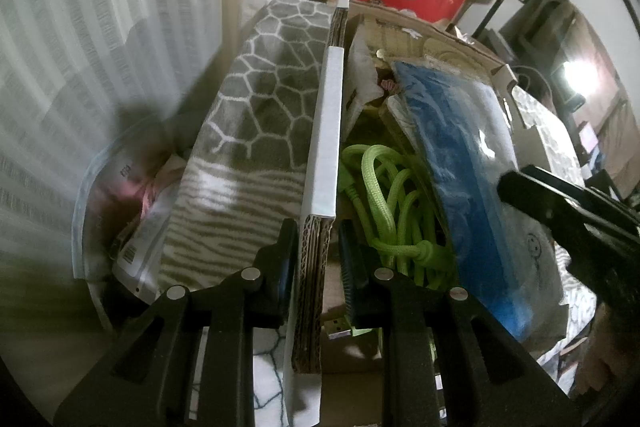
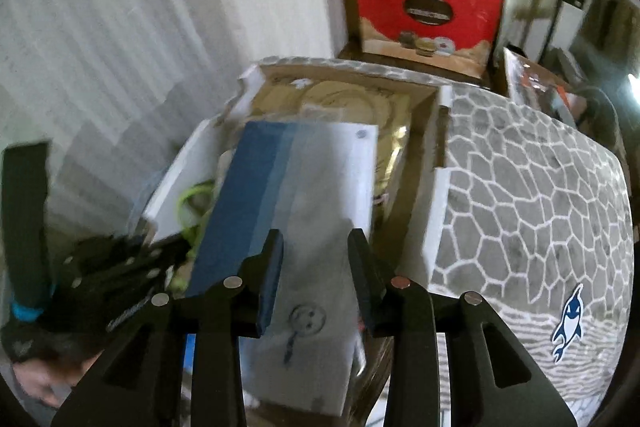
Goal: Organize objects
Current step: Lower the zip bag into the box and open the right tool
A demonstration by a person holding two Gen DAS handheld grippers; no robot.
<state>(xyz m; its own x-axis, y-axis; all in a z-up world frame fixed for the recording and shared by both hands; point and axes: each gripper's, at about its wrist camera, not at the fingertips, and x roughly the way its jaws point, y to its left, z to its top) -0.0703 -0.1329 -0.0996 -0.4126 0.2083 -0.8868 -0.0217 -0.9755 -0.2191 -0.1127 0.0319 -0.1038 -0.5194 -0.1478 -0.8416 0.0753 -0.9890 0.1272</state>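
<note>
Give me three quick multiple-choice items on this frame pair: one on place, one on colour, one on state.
1. Where does the coiled cord lie?
A. inside the cardboard box
B. on the patterned blanket
C. on the red bag

2. What colour is that cord?
A. orange
B. lime green
C. black

3. What is the left hand-held gripper doing?
A. hanging open over the blanket
B. clamped on the cardboard box flap
C. holding the blue packet

Answers:
1 A: the cord sits in the cardboard box, beside the blue packet, right of the flap.
2 B: its braid is bright lime green.
3 B: its jaws press both faces of the cardboard box flap, which stands upright between them.
</note>
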